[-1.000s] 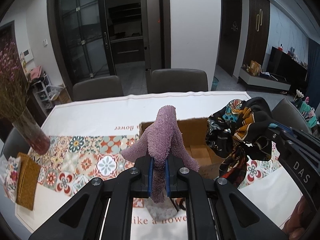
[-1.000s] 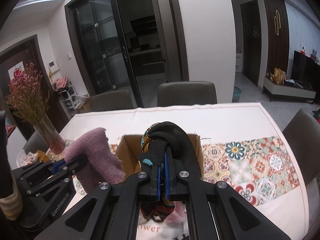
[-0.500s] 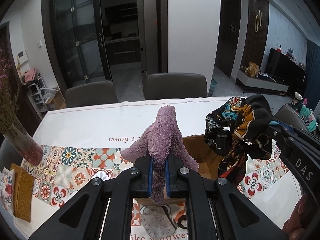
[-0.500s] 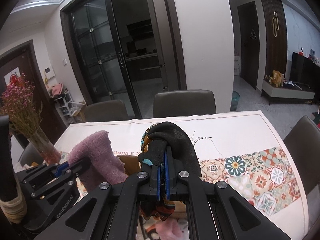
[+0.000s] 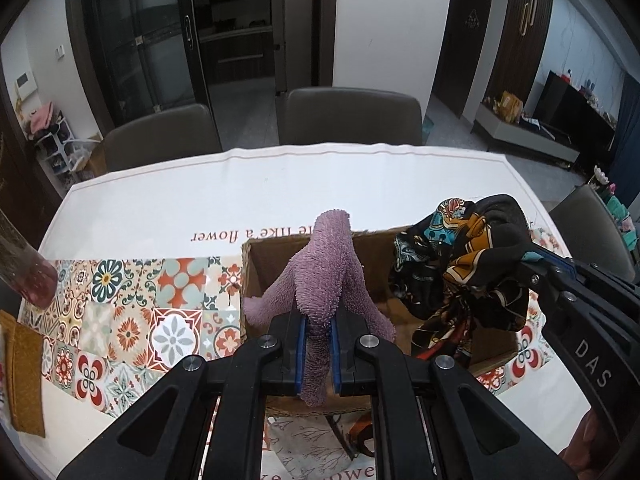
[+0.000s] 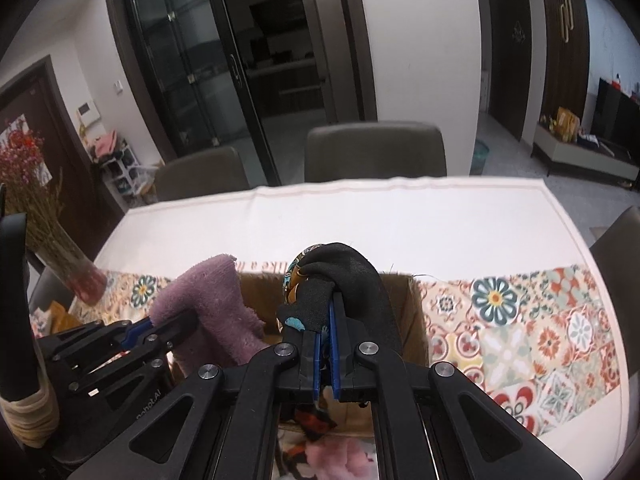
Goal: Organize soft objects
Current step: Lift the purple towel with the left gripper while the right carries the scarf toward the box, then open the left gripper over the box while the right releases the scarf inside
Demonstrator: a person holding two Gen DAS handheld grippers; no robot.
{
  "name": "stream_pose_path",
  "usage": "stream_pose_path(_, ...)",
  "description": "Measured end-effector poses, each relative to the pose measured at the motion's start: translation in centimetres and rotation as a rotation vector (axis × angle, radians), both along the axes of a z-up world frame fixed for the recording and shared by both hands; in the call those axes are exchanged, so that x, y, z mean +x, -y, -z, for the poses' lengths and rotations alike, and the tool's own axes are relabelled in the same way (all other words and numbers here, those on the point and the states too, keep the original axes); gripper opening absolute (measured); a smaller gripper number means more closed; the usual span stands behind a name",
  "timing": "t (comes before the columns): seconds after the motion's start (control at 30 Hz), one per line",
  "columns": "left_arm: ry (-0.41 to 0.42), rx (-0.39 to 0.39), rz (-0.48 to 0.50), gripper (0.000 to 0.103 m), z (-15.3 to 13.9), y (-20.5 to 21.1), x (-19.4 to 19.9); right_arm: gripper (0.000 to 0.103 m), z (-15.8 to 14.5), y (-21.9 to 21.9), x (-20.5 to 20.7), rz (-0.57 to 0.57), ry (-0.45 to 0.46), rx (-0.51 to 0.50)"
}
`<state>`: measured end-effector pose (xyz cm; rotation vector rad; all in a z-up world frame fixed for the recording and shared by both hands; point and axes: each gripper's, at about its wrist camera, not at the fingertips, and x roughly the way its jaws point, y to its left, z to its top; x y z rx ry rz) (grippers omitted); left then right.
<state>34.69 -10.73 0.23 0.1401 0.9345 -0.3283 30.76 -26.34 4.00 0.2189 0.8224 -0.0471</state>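
Our left gripper [image 5: 316, 350] is clamped on the purple towel [image 5: 320, 276], and our right gripper [image 6: 325, 350] pinches the black patterned scarf [image 6: 344, 276] between nearly closed jaws. Both cloths hang over the open cardboard box [image 5: 256, 276] on the tiled tablecloth [image 5: 132, 312]. We judge this the delivery step: each piece needs lowering inside the walls before the jaws part, the towel at the left half, the scarf at the right. What the box floor already holds we cannot tell, since the fabrics hide it.
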Motion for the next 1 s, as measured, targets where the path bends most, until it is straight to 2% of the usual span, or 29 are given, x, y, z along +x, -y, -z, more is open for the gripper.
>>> stream_pose_path(0.6,-0.048,0.023,0.005,0.013,3.1,0.8,1.4,0.006,1.9,0.1,0.9,0.013,-0.053,0.008)
stream_pose_path(0.67,-0.042,0.033,0.0,0.019,3.2,0.9,1.4,0.007,2.0,0.1,0.9,0.015,-0.056,0.004)
stream_pose_path(0.7,-0.04,0.036,-0.002,0.034,3.1,0.9,1.3,0.007,2.1,0.1,0.9,0.016,-0.059,0.002)
stream_pose_path(0.73,-0.041,0.036,-0.008,0.055,3.1,0.9,1.4,0.008,2.1,0.2,0.9,0.017,-0.062,0.004)
stream_pose_path(0.77,-0.039,0.033,-0.013,0.062,3.1,0.8,1.4,0.01,2.2,0.2,1.0,0.019,-0.066,0.005)
stream_pose_path(0.83,-0.018,0.031,-0.029,0.065,2.8,0.6,1.2,0.022,2.3,0.2,1.0,0.025,-0.074,0.004)
stream_pose_path(0.9,0.003,0.048,-0.041,0.068,2.5,0.6,1.1,0.057,2.3,0.3,1.0,0.039,-0.078,0.004)
stream_pose_path(0.97,0.003,0.046,-0.048,0.072,2.3,0.4,1.1,0.071,2.1,0.4,0.7,0.055,-0.068,0.0)
stream_pose_path(1.0,0.004,0.047,-0.054,0.074,2.3,0.2,1.1,0.073,2.0,0.5,0.6,0.065,-0.065,-0.008)
